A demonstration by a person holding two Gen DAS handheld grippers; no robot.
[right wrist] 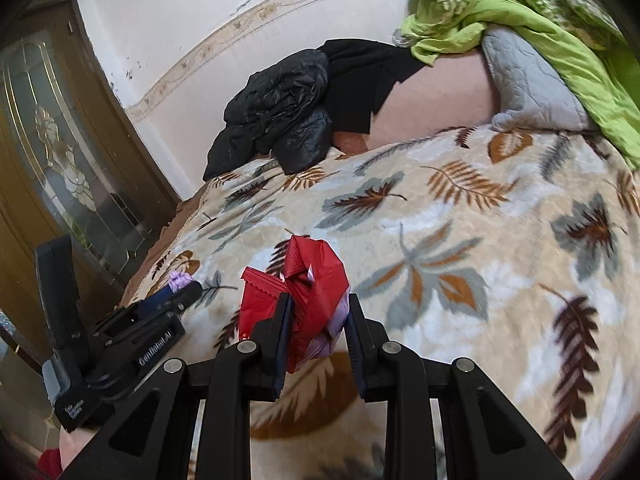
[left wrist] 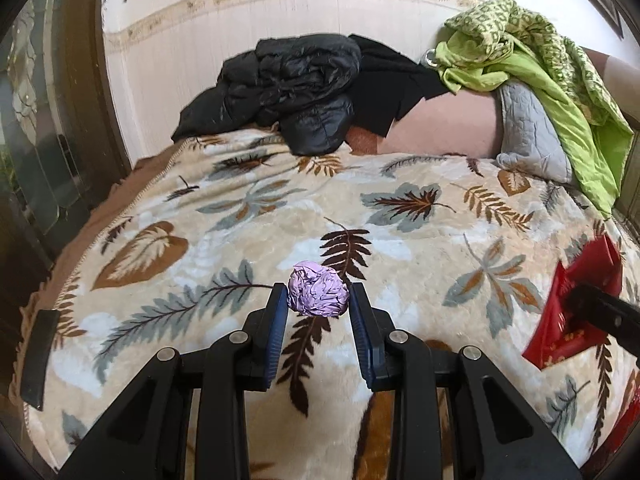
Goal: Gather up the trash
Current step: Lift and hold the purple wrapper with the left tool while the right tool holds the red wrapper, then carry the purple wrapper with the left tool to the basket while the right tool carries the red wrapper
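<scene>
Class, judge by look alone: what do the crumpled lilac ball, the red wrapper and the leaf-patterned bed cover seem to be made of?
Crumpled lilac ball: probably thin paper or film, with sharp creases and a slight sheen.
Red wrapper: likely glossy plastic or foil, with a zigzag-cut edge and bright highlights.
Leaf-patterned bed cover: plush fleece, with a fuzzy matte pile.

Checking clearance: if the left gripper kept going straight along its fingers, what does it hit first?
Probably the leaf-print blanket just past the purple paper ball the left gripper already holds; the black jacket lies farther. Depth is unclear.
</scene>
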